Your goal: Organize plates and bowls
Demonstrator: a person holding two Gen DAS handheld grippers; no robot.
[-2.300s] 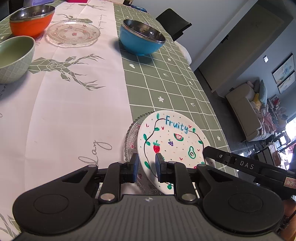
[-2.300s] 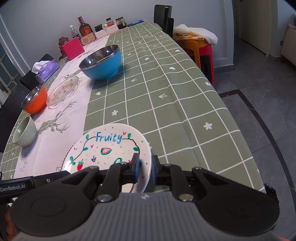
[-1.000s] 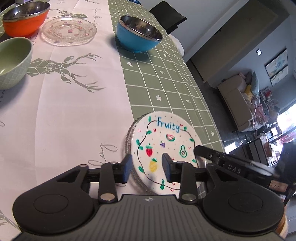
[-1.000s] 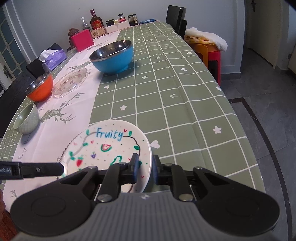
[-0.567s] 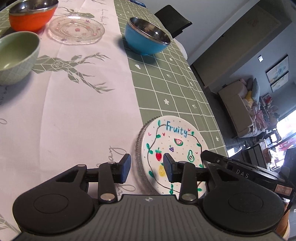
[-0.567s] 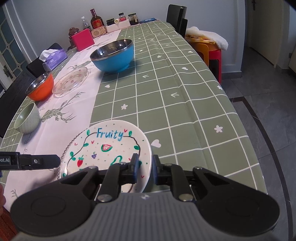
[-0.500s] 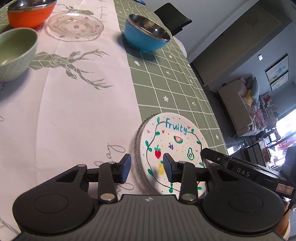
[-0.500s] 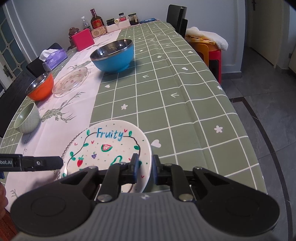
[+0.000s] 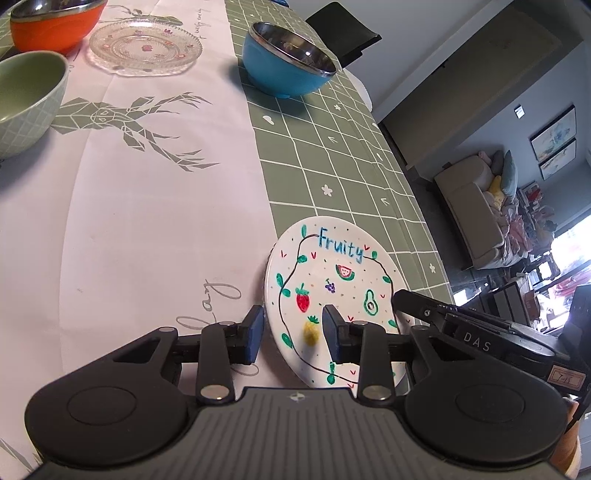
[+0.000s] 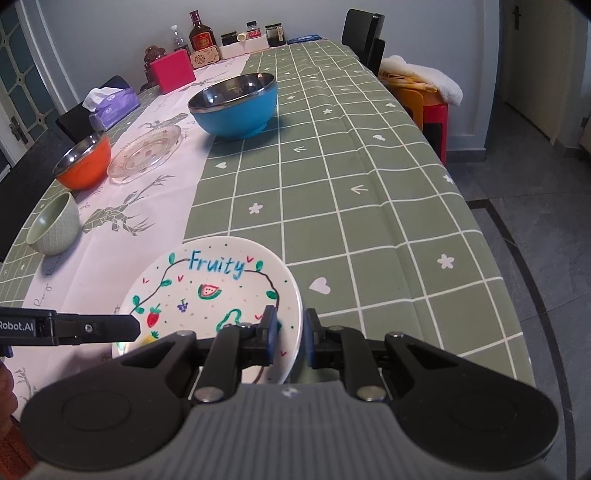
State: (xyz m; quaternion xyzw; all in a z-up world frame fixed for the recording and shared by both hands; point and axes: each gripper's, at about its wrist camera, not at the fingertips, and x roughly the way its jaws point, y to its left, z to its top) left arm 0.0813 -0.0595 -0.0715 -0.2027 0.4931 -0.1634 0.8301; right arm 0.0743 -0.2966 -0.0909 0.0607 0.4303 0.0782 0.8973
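Observation:
A white "Fruity" plate [image 9: 332, 280] sits near the table's front edge, also in the right wrist view [image 10: 210, 291]. My right gripper [image 10: 290, 338] is shut on its right rim. My left gripper [image 9: 293, 334] is open, its jaws astride the plate's left rim without pinching it. A glass plate's edge barely shows under the white plate. Farther off stand a blue bowl [image 10: 234, 105], an orange bowl [image 10: 83, 160], a pale green bowl [image 10: 55, 225] and a clear glass plate [image 10: 146, 151].
The green checked tablecloth [image 10: 351, 192] has a pink runner [image 9: 140, 206] down the middle. A red box [image 10: 173, 70], tissue box [image 10: 110, 103] and bottles [image 10: 201, 33] stand at the far end. A stool with a towel [image 10: 424, 92] stands at the right.
My left gripper opened off the plate's left rim and stays astride it. The right gripper kept its hold. The plate has shifted slightly over the glass plate beneath.

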